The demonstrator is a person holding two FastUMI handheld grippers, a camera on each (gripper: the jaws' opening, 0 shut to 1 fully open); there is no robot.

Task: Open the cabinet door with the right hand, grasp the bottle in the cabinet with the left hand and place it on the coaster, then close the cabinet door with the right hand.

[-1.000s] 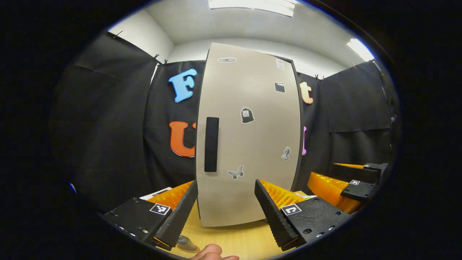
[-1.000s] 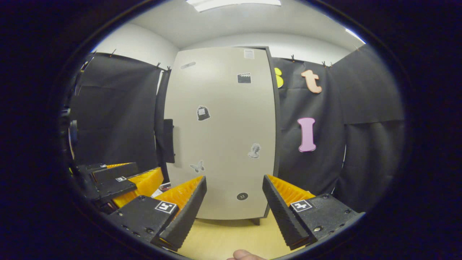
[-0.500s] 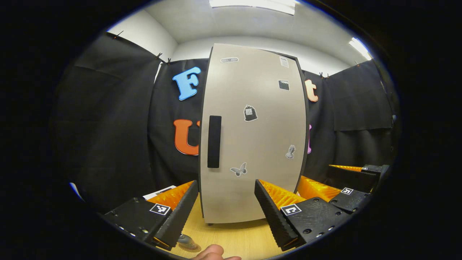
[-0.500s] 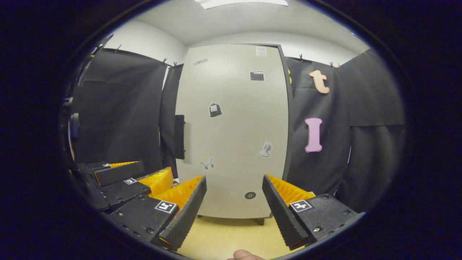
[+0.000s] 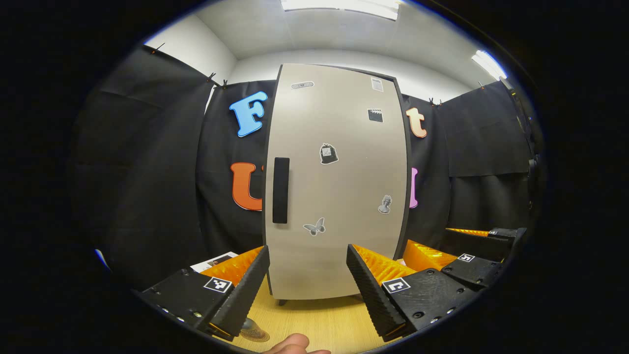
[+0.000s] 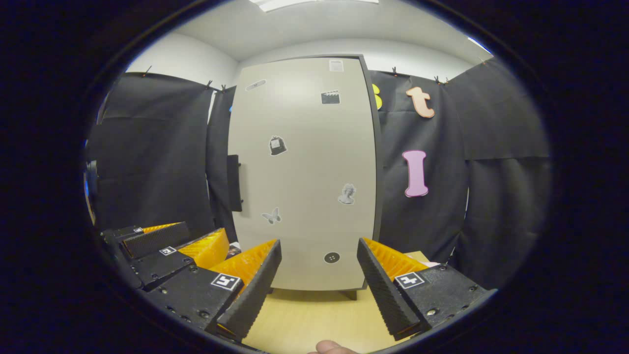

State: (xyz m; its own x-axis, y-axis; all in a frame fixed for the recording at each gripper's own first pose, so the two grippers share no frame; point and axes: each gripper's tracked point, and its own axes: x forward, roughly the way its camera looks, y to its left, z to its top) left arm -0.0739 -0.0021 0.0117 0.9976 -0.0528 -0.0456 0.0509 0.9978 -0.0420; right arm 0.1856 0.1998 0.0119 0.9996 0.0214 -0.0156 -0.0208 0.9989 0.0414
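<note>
A: Door [image 5: 339,182] is shut, handle [image 5: 280,190] a dark vertical bar on its left edge. Bottle is presumably inside the cabinet; it cannot be confirmed with the door closed.

B: Grippers?

A: Right gripper [image 6: 318,275] is held low over the table [image 6: 304,319], fingers apart with nothing between them, facing the door's lower middle. Left gripper [image 5: 308,280] is likewise apart and empty, facing the door near the handle side. In the right gripper view, the left gripper [image 6: 169,246] sits just beside and to the left.

B: Why held so?

A: Judgement: both wait side by side in front of the cabinet. The right has the first job, so it is open, ready to take the handle. The left stays open for the bottle.

B: Obstacles?

A: The handle lies on the left gripper's side, so the right likely must cross in front of the left to reach it. Crowding is the risk. Near the left gripper's fingers there is a small round thing [image 5: 255,335] on the table, possibly the coaster; too cut off to tell. A fingertip [image 5: 295,344] shows at the bottom edge. Some papers [image 5: 214,260] lie at the left of the table.
</note>
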